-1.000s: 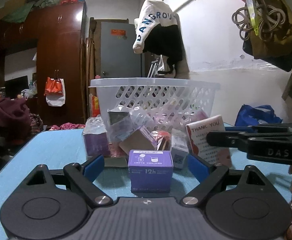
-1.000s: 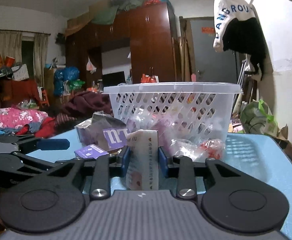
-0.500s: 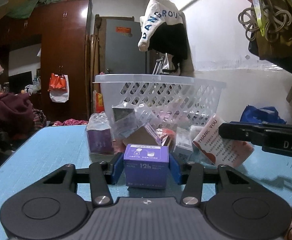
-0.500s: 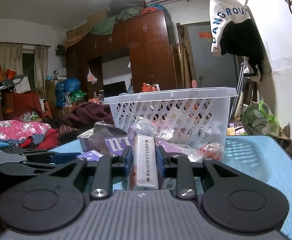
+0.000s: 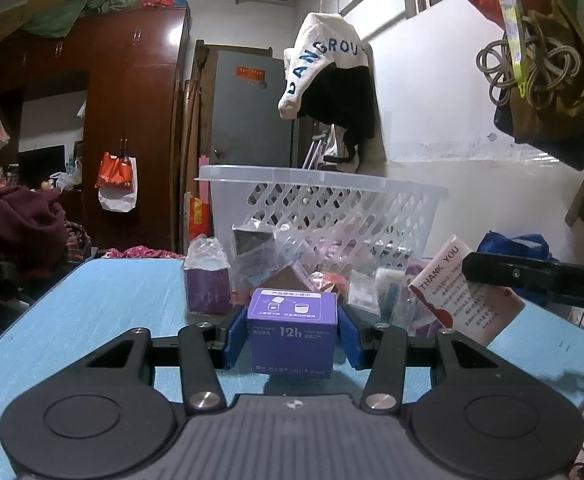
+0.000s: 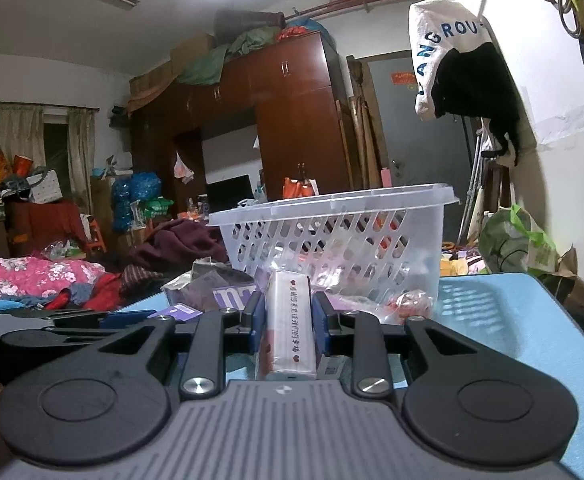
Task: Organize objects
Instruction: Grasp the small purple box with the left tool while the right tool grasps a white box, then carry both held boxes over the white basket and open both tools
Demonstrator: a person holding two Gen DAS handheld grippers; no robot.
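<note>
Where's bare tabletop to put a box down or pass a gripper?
Free: the blue table left of the purple wrapped packet, out to its left edge; also the strip right of the white basket toward the right edge. Crowded: the pile of packets in front of the basket.

Beside the perforated, translucent plastic basket (image 5: 323,204), a matt purple cardboard box (image 5: 292,330) sits over the faintly grained blue tabletop (image 5: 92,312).
</note>
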